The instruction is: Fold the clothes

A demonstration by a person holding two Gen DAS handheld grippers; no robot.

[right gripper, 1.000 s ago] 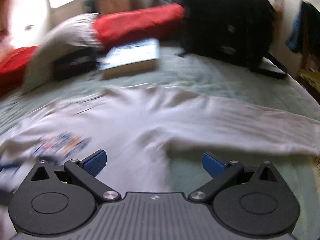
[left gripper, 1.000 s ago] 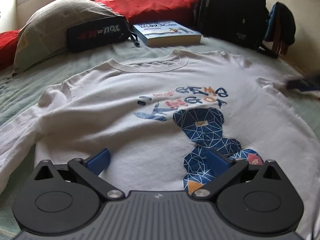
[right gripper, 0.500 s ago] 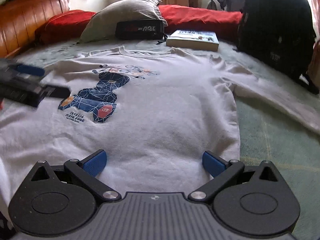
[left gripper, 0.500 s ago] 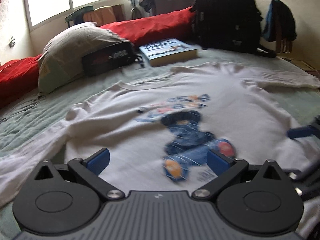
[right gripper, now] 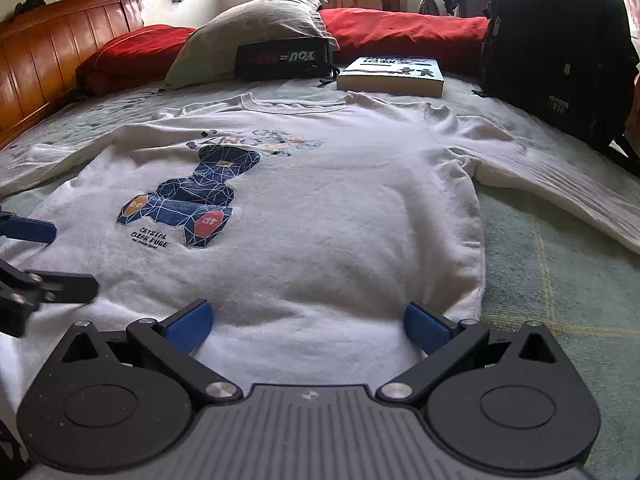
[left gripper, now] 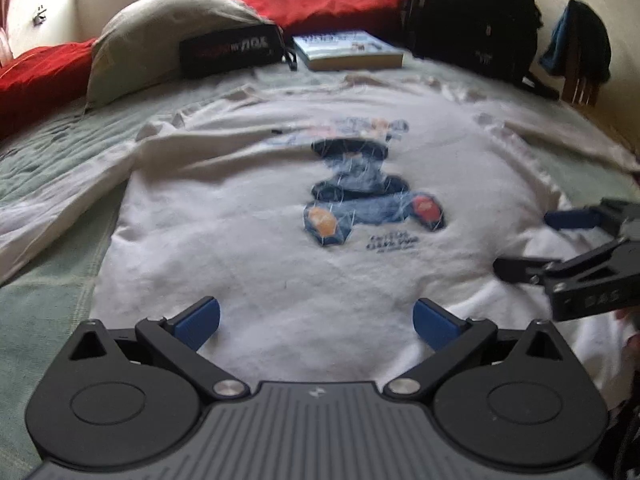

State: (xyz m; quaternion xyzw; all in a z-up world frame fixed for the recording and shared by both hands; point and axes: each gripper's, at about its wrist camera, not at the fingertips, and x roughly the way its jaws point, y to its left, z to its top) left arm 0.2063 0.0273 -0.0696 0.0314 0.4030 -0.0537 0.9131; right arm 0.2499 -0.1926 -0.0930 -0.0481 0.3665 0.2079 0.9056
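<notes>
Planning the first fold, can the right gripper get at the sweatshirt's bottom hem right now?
Probably yes: the right gripper is open right above the sweatshirt near its hem, with nothing between them.

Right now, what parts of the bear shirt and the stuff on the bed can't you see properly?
- Shirt bottom hem: hidden in both wrist views behind the left gripper and right gripper.
- Right sleeve cuff: cut off by the right view's edge.
- Chest words: smeared by motion blur in the left view.
- Book title: too small in the right view.
- Black backpack top: cut off by the frame.
</notes>
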